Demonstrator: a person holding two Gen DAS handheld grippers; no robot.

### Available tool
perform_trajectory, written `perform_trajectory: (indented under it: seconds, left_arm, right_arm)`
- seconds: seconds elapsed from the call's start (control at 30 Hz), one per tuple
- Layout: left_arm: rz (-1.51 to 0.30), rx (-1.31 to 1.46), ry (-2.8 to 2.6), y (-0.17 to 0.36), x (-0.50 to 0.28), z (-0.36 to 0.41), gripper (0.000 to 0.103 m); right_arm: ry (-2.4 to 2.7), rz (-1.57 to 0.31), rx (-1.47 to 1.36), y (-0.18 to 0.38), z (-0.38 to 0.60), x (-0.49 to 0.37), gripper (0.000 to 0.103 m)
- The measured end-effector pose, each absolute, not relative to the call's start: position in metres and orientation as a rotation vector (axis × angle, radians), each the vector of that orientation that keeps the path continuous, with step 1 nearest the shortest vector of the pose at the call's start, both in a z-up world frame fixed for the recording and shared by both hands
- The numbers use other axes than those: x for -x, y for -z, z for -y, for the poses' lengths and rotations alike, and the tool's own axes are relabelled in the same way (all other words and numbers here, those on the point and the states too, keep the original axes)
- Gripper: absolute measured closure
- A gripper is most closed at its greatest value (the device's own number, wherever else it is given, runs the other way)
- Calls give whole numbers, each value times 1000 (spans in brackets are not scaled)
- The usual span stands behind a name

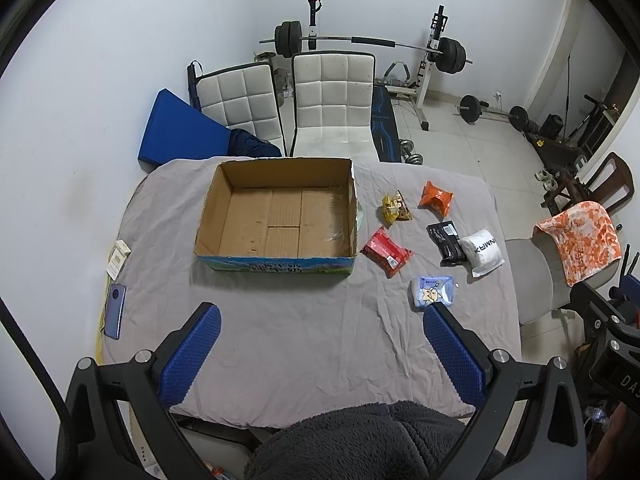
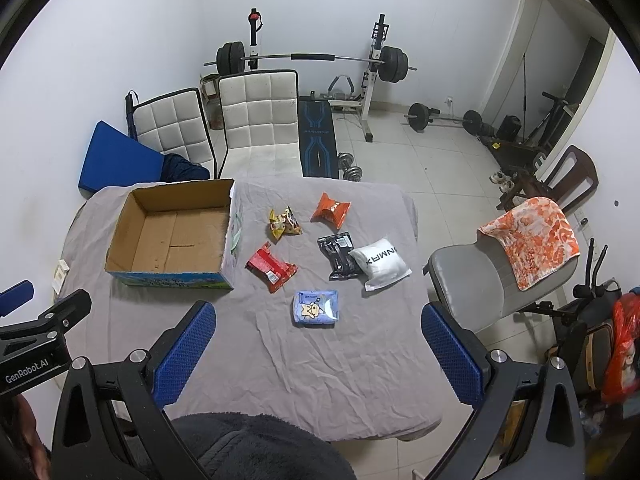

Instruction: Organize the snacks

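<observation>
An empty cardboard box [image 1: 276,216] [image 2: 172,236] stands open on the grey cloth at the table's left. To its right lie several snack packs: yellow [image 1: 396,208] [image 2: 284,222], orange [image 1: 436,198] [image 2: 331,209], red [image 1: 386,251] [image 2: 272,267], black [image 1: 447,242] [image 2: 339,255], white [image 1: 482,251] [image 2: 381,266] and light blue [image 1: 433,291] [image 2: 316,307]. My left gripper [image 1: 320,322] hovers open over the table's near edge, holding nothing. My right gripper [image 2: 318,320] is open too, high above the near edge, with the blue pack seen between its fingers.
A phone [image 1: 115,310] and a small white carton [image 1: 118,258] lie at the table's left edge. Two white chairs [image 1: 332,104] stand behind the table, a grey chair with an orange towel [image 2: 532,236] to the right. A weight bench [image 2: 316,60] is at the back wall.
</observation>
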State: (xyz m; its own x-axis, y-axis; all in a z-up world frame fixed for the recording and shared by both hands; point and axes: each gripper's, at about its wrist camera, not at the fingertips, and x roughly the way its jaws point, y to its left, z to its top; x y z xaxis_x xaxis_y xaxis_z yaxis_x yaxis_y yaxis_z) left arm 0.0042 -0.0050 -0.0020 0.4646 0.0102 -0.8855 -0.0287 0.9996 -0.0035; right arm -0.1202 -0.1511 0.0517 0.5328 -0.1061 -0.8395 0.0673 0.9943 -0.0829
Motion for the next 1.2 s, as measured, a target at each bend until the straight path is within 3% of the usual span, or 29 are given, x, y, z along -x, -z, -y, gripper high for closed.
perform_trajectory:
  seconds: [1.2]
  left_arm:
    - [-1077, 23, -15, -1, -15, 5, 0]
  right_arm:
    - [109, -999, 41, -56, 150, 112, 0]
